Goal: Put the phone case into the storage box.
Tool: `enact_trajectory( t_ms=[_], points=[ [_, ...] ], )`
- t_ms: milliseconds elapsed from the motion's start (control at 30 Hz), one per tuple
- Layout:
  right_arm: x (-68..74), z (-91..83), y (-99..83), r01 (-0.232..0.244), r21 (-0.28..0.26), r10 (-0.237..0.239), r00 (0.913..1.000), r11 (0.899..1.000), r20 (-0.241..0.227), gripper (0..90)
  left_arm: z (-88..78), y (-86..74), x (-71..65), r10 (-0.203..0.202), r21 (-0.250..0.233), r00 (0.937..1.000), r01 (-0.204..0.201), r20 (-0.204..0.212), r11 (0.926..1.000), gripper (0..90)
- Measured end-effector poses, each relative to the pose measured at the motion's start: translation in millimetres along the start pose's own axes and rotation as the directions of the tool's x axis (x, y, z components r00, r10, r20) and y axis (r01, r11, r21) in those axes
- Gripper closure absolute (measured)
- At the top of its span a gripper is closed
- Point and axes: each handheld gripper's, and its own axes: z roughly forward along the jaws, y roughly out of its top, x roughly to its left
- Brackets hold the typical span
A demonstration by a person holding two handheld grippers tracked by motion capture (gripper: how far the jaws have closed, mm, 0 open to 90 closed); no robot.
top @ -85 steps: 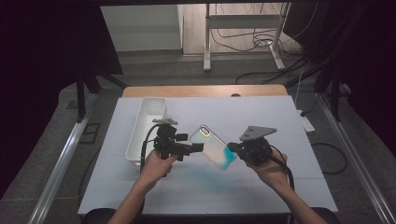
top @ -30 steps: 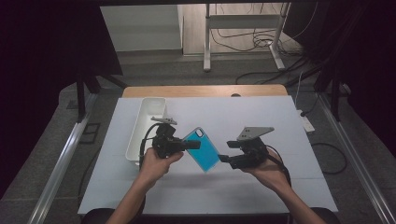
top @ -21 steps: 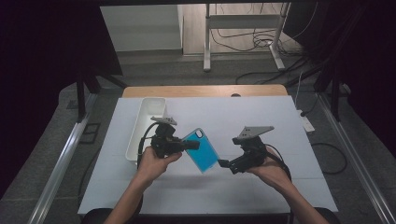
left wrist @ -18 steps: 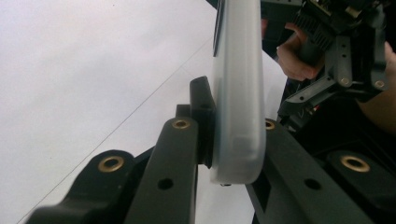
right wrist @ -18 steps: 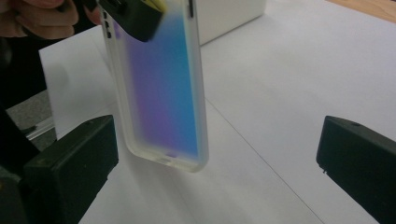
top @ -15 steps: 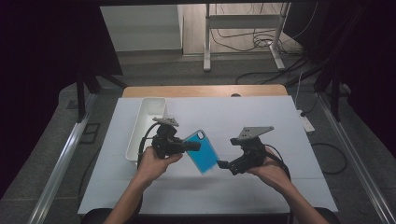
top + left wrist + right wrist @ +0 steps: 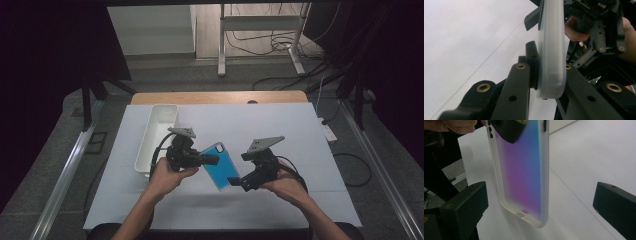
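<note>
My left hand-held gripper [image 7: 214, 159] pinches the phone case [image 7: 221, 166] aloft, probably for regripping, right hand-held gripper [image 7: 239, 181] just spread wide beside it.

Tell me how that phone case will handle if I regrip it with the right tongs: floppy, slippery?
The phone case looks thin and empty, so probably light. Held by one end in the left tongs, it stays straight, so likely fairly stiff, though the open frame may flex. Its smooth frosted rim could slip; the right tongs stand open around its lower end, so close across the flat faces.
</note>
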Motion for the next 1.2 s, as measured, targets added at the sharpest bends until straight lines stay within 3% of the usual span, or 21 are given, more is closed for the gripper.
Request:
enact_trajectory(
  t_ms=[233, 433, 467, 500, 567, 667, 800, 1067, 1200],
  points=[
    [3.0, 3.9, 1.4, 0.004, 0.020, -0.004, 0.9997, 1.000, -0.023, 2.0, 2.0, 2.6, -5.6, 0.027, 0.003, 0.9994, -0.027, 0.023, 0.9996, 85.2],
    [5.3, 5.0, 2.3, 0.036, 0.039, -0.034, 0.9978, 0.999, -0.057, 31.5, 4.3, 5.2, -11.6, 0.059, 0.009, 0.9973, -0.060, 0.043, 0.9982, 85.1],
    [5.3, 5.0, 2.3, 0.036, 0.039, -0.034, 0.9978, 0.999, -0.057, 31.5, 4.7, 5.5, -12.3, 0.064, 0.012, 0.9969, -0.065, 0.045, 0.9978, 85.1],
    [5.9, 4.8, 2.5, 0.040, 0.038, -0.036, 0.9957, 0.999, -0.086, 38.9, 5.8, 5.8, -13.5, 0.071, 0.015, 0.9962, -0.072, 0.051, 0.9973, 85.1],
    [6.3, 4.5, 2.8, 0.047, 0.032, -0.044, 0.9945, 0.998, -0.095, 46.9, 6.2, 6.0, -14.0, 0.076, 0.018, 0.9958, -0.077, 0.052, 0.9969, 85.1],
    [6.0, 4.1, 2.9, 0.044, 0.028, -0.040, 0.9917, 0.999, -0.123, 53.8, 8.1, 6.3, -15.9, 0.088, 0.023, 0.9941, -0.090, 0.063, 0.9957, 85.1],
    [4.4, 3.0, 2.2, 0.031, 0.014, -0.029, 0.9862, 0.999, -0.163, 62.3, 9.6, 6.2, -16.7, 0.091, 0.027, 0.9931, -0.093, 0.075, 0.9953, 84.9],
    [-1.6, -0.8, 0.1, 0.006, 0.020, -0.001, 0.9622, 1.000, -0.272, 78.5, 10.3, 4.6, -14.1, 0.101, 0.002, 0.9853, -0.102, 0.138, 0.9948, 81.5],
    [-2.2, -1.4, 0.9, 0.004, 0.020, 0.002, 0.9538, 1.000, -0.300, 80.6, 9.8, 4.2, -13.6, 0.105, -0.005, 0.9860, -0.105, 0.130, 0.9945, 78.7]
  ],
)
